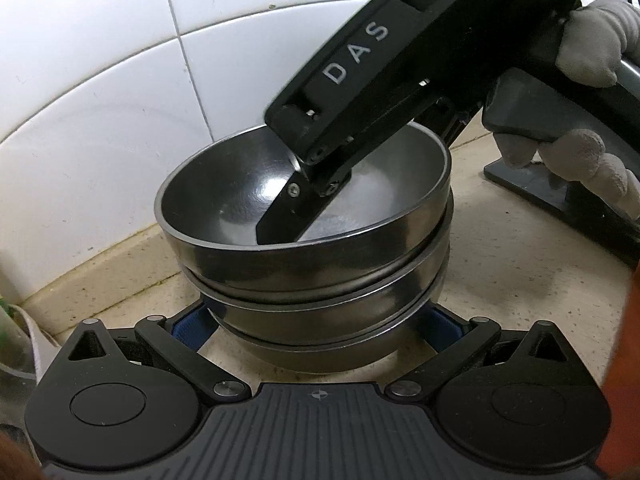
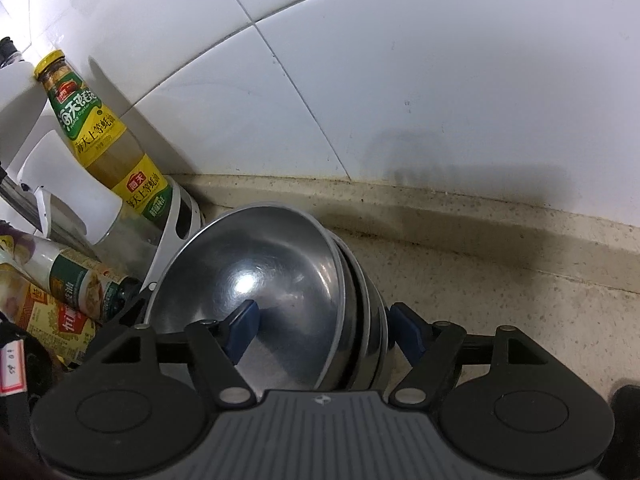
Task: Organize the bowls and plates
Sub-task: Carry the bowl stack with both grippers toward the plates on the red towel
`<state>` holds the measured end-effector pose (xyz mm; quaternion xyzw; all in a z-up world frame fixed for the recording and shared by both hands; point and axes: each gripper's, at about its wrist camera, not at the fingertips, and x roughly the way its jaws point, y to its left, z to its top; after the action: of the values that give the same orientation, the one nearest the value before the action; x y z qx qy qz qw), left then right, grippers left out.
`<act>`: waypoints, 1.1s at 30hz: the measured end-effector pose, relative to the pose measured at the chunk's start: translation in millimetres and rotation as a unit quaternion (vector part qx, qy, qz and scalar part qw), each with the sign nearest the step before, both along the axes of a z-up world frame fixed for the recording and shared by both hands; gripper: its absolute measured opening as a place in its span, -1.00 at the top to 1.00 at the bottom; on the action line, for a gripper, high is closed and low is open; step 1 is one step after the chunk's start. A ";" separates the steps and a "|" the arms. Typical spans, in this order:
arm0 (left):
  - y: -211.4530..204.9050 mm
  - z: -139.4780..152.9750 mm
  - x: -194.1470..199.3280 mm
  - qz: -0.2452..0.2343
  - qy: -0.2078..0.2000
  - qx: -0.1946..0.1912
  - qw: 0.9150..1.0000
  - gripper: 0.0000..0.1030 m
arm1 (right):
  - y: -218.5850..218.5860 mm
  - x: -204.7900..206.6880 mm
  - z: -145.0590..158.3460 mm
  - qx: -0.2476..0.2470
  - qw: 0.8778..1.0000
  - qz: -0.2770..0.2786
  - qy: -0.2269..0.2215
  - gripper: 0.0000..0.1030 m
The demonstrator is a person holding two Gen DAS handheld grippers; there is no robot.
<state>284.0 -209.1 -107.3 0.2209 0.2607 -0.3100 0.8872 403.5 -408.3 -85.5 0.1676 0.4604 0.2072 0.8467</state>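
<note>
A stack of three nested steel bowls [image 1: 320, 280] stands on the speckled beige counter [image 1: 520, 272] by the tiled wall. My left gripper [image 1: 316, 328] is spread wide, with its blue pads [image 1: 188, 326] on either side of the lowest bowl; I cannot tell if they touch it. My right gripper [image 2: 326, 330] comes in from the upper right in the left wrist view. One of its fingers [image 1: 288, 212] is inside the top bowl [image 2: 256, 276] and the other is outside the stack's wall. Its jaws straddle the bowl walls [image 2: 360, 320] with a gap visible.
A yellow oyster sauce bottle [image 2: 100, 136], a white rack [image 2: 176, 220], other bottles and packets [image 2: 72, 288] crowd the left of the stack. A dark stand [image 1: 560, 200] lies on the counter to the right. The wall and its low beige ledge [image 2: 460, 216] are just behind.
</note>
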 end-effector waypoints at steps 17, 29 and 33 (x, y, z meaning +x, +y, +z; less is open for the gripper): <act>-14.7 -9.3 7.9 0.023 0.021 -0.012 0.999 -1.00 | 7.8 -1.3 3.9 -0.021 0.999 -0.011 -0.026 -0.24; -17.2 -7.6 11.5 0.026 0.029 -0.015 0.999 -1.00 | 0.8 -0.9 5.0 -0.007 1.000 -0.019 -0.018 -0.08; -20.4 -7.2 9.7 0.022 0.029 -0.012 0.999 -1.00 | -3.4 -5.5 3.5 -0.004 1.000 -0.024 -0.017 -0.07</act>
<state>293.7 -229.5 -114.5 0.1956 0.2876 -0.2998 0.8884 398.0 -411.7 -82.0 0.1717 0.4423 0.1883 0.8599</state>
